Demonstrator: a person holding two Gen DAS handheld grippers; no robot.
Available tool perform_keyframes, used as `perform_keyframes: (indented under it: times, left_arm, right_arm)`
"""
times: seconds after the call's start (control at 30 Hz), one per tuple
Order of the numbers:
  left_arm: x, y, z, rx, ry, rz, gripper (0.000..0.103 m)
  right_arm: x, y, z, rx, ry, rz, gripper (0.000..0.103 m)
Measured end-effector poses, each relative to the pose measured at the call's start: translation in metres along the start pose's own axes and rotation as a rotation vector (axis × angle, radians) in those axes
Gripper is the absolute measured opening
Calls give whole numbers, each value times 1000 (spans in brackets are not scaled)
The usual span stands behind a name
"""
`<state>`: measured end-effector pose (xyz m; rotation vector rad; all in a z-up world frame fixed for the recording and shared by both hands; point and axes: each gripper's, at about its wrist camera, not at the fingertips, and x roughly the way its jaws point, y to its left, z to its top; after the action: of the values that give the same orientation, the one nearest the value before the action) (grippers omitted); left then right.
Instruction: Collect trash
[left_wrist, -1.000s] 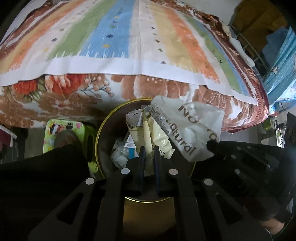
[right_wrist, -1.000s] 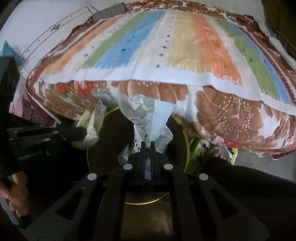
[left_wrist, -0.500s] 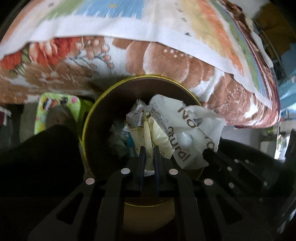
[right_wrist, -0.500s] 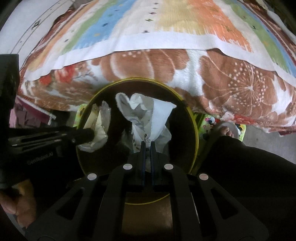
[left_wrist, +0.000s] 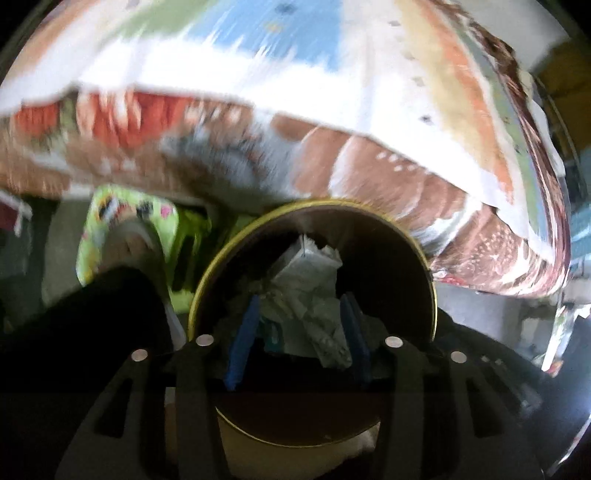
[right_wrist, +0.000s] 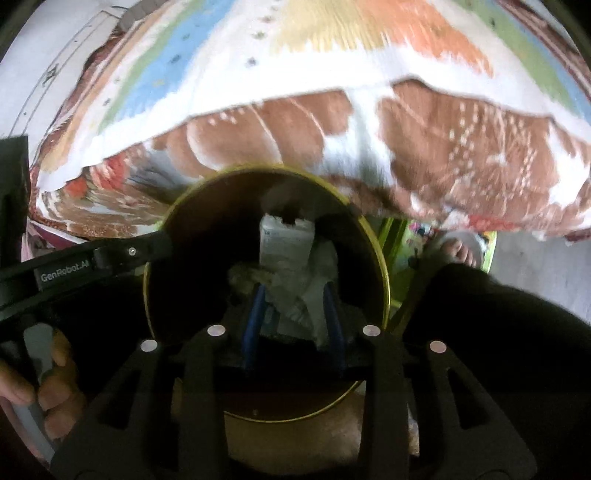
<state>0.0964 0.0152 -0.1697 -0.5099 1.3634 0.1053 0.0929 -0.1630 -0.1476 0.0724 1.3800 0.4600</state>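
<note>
A round bin with a gold rim (left_wrist: 430, 280) (right_wrist: 384, 280) stands on the floor beside the bed. Crumpled white wrappers and paper (left_wrist: 306, 295) (right_wrist: 291, 273) lie inside it. My left gripper (left_wrist: 299, 332) is open above the bin's mouth, its blue-padded fingers (left_wrist: 243, 332) apart, nothing held between them. My right gripper (right_wrist: 293, 317) is also open over the bin, its blue fingers (right_wrist: 255, 317) either side of the trash below. The left gripper's black body (right_wrist: 99, 258) shows in the right wrist view at the bin's left rim. Both views are blurred.
A bed with a floral blanket (left_wrist: 369, 177) and a striped sheet (right_wrist: 295, 55) overhangs the far side of the bin. A green patterned slipper with a foot (left_wrist: 125, 229) (right_wrist: 458, 247) is beside the bin. My dark-clothed leg (right_wrist: 498, 332) is close by.
Both grippers opened and let go of their trash: the yellow-white wrapper and the printed white bag dropped into the bin. Both grippers moved closer over its mouth.
</note>
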Motion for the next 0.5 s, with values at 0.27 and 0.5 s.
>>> perform_keyframes:
  times: [0.27,0.5]
  left_arm:
    - [-40,-6,-19,157,-82,12,62]
    - [-84,-27,-46,302,-187,10,72]
  right_arm:
    - [-38,-8,-8,-43,-81,4,42]
    - [-85,0,-20,-113,-203,-21,51]
